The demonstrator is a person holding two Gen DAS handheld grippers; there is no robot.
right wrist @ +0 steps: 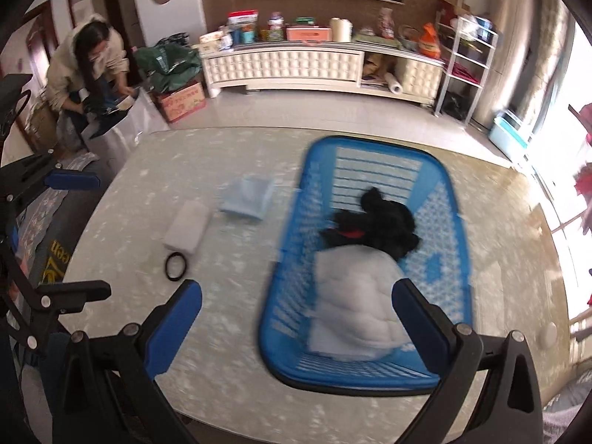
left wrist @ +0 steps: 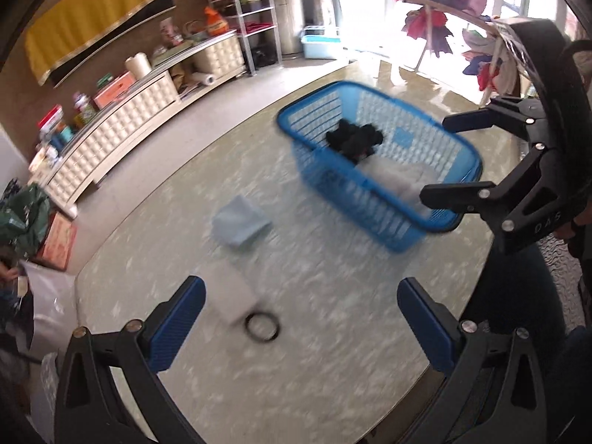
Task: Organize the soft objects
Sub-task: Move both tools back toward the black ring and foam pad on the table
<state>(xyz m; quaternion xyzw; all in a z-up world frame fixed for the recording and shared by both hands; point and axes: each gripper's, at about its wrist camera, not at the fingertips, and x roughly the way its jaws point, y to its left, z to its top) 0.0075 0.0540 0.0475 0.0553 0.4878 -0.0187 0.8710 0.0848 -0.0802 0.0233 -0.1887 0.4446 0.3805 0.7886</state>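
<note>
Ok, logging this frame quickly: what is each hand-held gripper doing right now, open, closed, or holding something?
Left hand-held gripper: open, holding nothing, above the table.
Right hand-held gripper: open, holding nothing, over the blue basket.

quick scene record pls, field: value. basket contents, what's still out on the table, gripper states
basket: blue basket on the table
in basket: black plush item, white padded cloth
on table, outside basket: light blue folded cloth, white folded cloth, black ring
left gripper: open, holding nothing, above the table near the black ring
right gripper: open, holding nothing, over the near end of the basket
image quality: motion blur, fine detail unclear
</note>
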